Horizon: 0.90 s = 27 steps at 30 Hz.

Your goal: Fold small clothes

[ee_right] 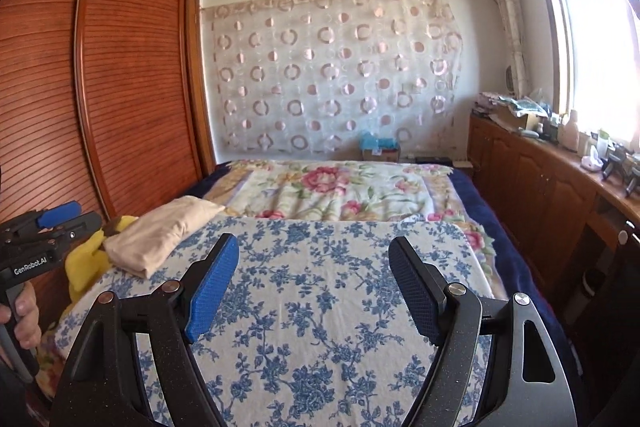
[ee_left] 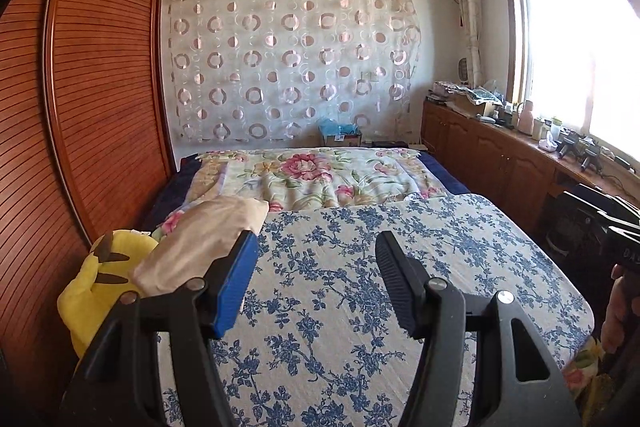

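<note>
Quilted blue-flowered cotton mat (ee_right: pixel 320 287) lying matt, folded beige cloth (ee_right: pixel 160 239) resting soft at its left edge, slatted wardrobe (ee_right: pixel 132 87) wood gleaming, ribbed rubbery pads (ee_right: pixel 212 287) showing on plastic fingers.

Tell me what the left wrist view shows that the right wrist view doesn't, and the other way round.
Only the left wrist view: the right gripper's black body at the far right edge, with the right hand under it. Only the right wrist view: the left gripper seen from outside, its handle in the left hand. Both: the folded beige cloth at the left edge of the blue floral mat, beside the yellow plush toy; each gripper open with nothing between its fingers.
</note>
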Available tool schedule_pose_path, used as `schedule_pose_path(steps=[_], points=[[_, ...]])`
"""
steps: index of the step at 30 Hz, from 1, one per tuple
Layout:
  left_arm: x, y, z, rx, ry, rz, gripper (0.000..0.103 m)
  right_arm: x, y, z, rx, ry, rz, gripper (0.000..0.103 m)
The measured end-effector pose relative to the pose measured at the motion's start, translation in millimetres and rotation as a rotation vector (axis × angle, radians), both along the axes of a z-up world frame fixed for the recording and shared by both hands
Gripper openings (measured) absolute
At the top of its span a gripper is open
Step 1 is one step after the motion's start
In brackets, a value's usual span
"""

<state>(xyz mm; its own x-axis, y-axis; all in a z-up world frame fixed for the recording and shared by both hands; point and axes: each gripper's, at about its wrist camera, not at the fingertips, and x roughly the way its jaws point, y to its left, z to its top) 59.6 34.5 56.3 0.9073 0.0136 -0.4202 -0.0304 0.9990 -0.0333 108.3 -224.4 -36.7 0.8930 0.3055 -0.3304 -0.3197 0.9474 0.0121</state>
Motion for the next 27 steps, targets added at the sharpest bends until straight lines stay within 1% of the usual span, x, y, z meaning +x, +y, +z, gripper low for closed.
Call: schedule_pose_path(steps=[9,27], points=[[-7,0,7,0.005,-0.020,0.014,0.061,-9,-7,0,0.010,-0.007,-0.011,0.079],[-7,1,6,0.009,-0.021,0.012,0.061,-10,-12,1,0.012,-0.010,-0.012,0.079]])
